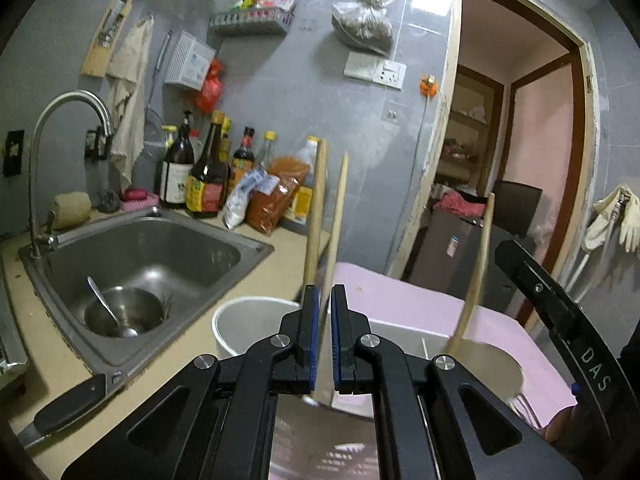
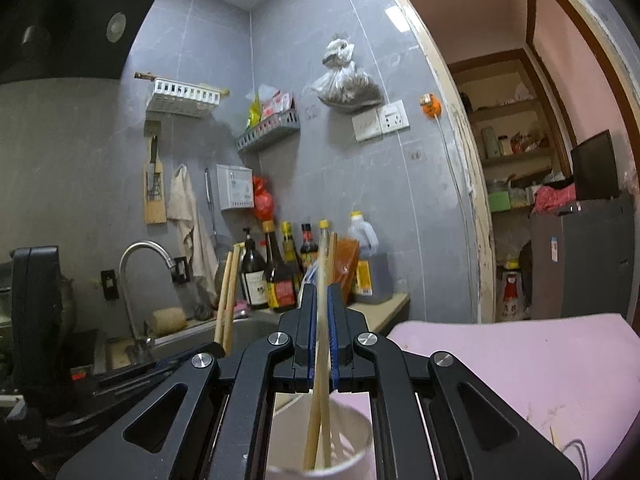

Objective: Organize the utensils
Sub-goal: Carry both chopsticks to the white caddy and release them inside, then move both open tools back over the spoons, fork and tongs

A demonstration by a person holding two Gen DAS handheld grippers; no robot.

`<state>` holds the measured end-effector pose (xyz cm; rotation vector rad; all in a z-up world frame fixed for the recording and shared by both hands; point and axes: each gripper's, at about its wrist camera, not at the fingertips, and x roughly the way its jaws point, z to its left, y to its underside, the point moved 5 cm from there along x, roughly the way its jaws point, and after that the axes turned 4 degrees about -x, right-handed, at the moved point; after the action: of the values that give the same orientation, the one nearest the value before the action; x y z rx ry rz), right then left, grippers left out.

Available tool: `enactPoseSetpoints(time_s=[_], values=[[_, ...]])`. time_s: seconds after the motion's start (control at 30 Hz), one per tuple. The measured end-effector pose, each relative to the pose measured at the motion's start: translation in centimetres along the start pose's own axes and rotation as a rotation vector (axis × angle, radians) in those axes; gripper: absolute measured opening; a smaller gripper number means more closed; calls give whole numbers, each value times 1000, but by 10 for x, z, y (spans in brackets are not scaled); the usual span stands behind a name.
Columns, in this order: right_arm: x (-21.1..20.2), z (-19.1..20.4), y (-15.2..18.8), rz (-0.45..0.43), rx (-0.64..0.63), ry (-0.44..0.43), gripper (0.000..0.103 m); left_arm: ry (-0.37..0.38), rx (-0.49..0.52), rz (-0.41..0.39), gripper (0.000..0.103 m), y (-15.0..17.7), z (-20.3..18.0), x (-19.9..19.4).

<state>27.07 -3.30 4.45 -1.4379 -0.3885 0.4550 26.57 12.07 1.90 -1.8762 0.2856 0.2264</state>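
My left gripper [image 1: 325, 312] is shut on two wooden chopsticks [image 1: 335, 216] that stand upright above a white holder cup [image 1: 236, 326]. My right gripper [image 2: 320, 312] is shut on another pair of wooden chopsticks [image 2: 323, 264], whose lower ends reach into a white holder cup [image 2: 356, 432] below it. The left gripper's chopsticks show in the right wrist view [image 2: 228, 292] to the left. A further chopstick [image 1: 476, 272] leans in the cup at right in the left wrist view, beside the right gripper's black body [image 1: 560, 320].
A steel sink [image 1: 140, 260] with a tap [image 1: 68, 148] holds a metal bowl and spoon [image 1: 120, 312]. Sauce bottles [image 1: 208, 172] line the counter back. A pink board [image 2: 520, 376] lies under the cups. A doorway [image 1: 520, 160] opens at right.
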Motion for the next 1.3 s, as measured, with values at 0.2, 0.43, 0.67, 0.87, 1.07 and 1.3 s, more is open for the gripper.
enactPoseSetpoints(time_s=[0.2, 0.43, 0.67, 0.87, 1.07, 1.3], values=[[-18, -3, 0, 17, 3, 1, 7, 29, -13, 28, 8, 0, -4, -10], [-47, -22, -7, 39, 33, 52, 23, 32, -20, 19, 31, -6, -13, -30], [-86, -45, -19, 34, -2, 148, 49, 28, 22, -37, 58, -10, -36, -49], [-120, -63, -29, 16, -25, 218, 78, 98, 83, -56, 79, -8, -67, -64], [-151, -80, -33, 9, -47, 282, 99, 215, 105, -49, 90, 1, -98, -74], [-187, -96, -32, -4, -54, 347, 103, 271, 147, -28, 97, 15, -129, -79]])
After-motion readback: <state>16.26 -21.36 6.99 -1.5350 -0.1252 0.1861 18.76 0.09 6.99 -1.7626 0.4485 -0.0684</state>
